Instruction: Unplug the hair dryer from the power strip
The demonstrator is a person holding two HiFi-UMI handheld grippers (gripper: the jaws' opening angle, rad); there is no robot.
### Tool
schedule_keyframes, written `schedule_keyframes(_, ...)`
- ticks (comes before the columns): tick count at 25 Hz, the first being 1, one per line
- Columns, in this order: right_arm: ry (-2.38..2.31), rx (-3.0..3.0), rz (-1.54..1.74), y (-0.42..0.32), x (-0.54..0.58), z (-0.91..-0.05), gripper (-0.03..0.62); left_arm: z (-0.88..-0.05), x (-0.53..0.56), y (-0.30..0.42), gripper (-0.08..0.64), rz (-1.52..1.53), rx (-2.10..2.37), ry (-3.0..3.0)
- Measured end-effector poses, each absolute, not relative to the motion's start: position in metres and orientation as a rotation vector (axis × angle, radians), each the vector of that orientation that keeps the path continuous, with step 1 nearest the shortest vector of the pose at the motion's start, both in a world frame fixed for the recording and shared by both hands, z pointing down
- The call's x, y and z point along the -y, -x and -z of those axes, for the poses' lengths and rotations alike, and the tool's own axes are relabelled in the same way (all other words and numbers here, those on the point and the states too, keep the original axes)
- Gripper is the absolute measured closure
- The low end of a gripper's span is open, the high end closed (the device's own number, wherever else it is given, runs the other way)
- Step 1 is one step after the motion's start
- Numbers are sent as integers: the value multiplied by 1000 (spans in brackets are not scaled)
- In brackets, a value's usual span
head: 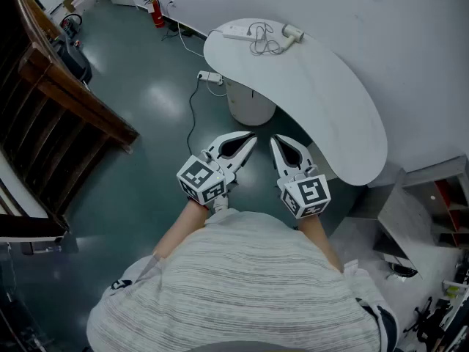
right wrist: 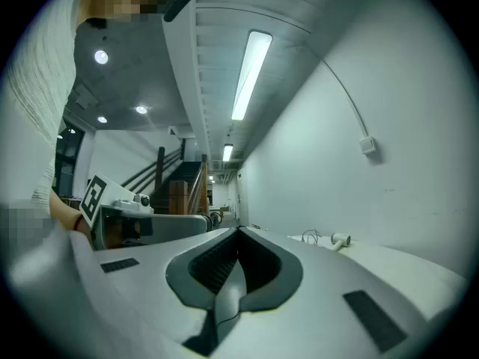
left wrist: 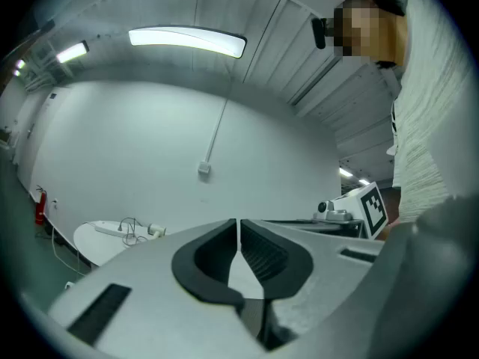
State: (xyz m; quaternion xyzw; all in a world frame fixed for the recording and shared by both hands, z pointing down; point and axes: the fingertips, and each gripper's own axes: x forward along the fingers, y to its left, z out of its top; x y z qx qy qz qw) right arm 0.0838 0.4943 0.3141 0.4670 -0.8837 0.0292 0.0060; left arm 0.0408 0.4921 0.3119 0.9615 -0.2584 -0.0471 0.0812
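Where the hair dryer lies: hair dryer [head: 292, 32] on the far end of the table [head: 344, 123], well ahead of both tools and just right of the power strip [head: 236, 31].
Cord: cord [head: 262, 42] bunched loosely between dryer and strip; the plug is too small to make out.
Strip axis: crosswise in the head view, left to right.
Nearer tool: judged the right gripper [head: 276, 139] for the dryer and the left gripper [head: 251, 139] for the strip; both are well apart from either.
Left gripper: jaws closed tip to tip, nothing between them.
Right gripper: likewise closed and empty.
Pose: both level, side by side before the person's body, pointing towards the table.
Next move: judged a long reach forward, opening the jaws first.
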Motion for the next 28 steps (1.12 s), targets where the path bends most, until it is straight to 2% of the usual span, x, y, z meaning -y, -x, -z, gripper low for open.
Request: schedule_keyframes(28,-1365,2914,-206,-82,-481,-318,566,-320,-477,-42,541,164,816,-2828)
